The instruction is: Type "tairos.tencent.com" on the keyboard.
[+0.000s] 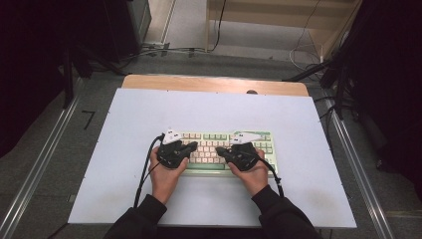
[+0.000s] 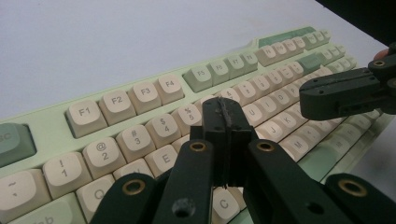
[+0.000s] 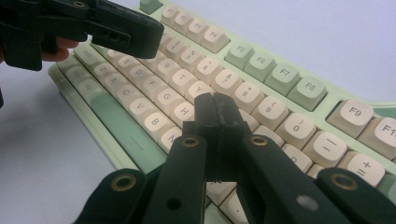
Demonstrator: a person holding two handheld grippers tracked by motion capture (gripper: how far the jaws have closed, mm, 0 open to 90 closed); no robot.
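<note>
Pale-green keyboard (image 1: 221,148), cream and green keys.

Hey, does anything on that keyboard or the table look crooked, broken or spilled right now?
Nothing stands out. The keyboard lies square on the white table, its keys look complete, and no spill shows. The left gripper and right gripper hang shut over its keys.

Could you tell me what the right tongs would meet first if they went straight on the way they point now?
Probably the cream keycaps of the pale green keyboard: the shut right tongs aim down at its middle keys, though depth is unclear.
</note>
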